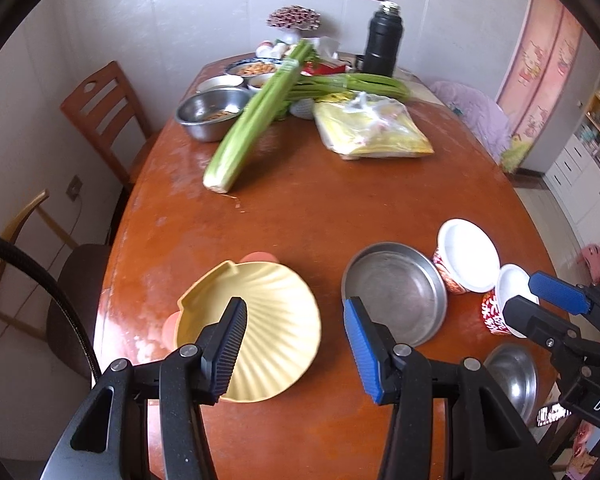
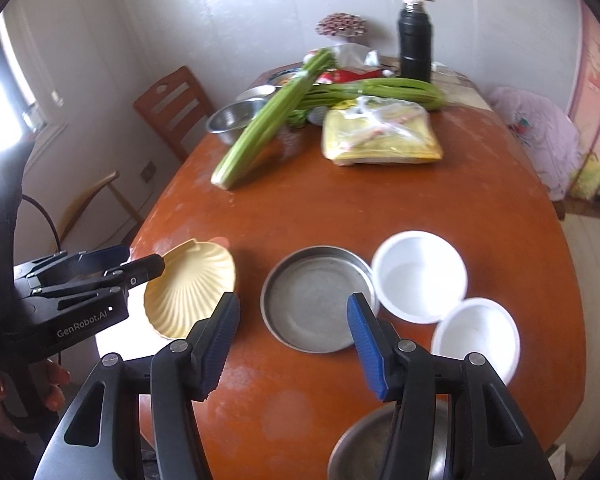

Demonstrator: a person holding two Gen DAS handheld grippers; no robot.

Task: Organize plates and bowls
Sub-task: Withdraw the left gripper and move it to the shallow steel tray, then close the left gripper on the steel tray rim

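1. Dishware sits in a row along the near edge of the wooden table [image 2: 340,216]: from my left, a yellow shell-shaped plate [image 2: 192,292], a steel pan [image 2: 316,300], and two white paper bowls [image 2: 420,276], touching each other at the rims.
2. I judge the shell plate to be light, stiff plastic, with ribs that should give the pads some bite. Its rim is the place to take it, and a pinkish dish [image 1: 256,257] seems to lie under it, so it may rock.
3. The steel pan looks rigid and slick. I would pinch its upright wall, not the flat base, and expect it to slide.
4. The paper bowls look very light and crushable, so a gentle pinch on the rim is all I would risk.
5. A steel bowl [image 2: 364,452] lies nearest me, under the right gripper and only partly seen.
6. My left gripper [image 1: 296,344] is spread wide, one finger over the shell plate's rim, gripping nothing. My right gripper [image 2: 292,344] is likewise spread and empty, hovering before the steel pan.
7. Count: one shell plate, one steel pan, two paper bowls and one near steel bowl.
8. Farther back I count two celery bunches [image 2: 260,132], one yellow packet [image 2: 380,136], one black flask [image 2: 415,44] and several more bowls [image 1: 212,114], partly hidden.
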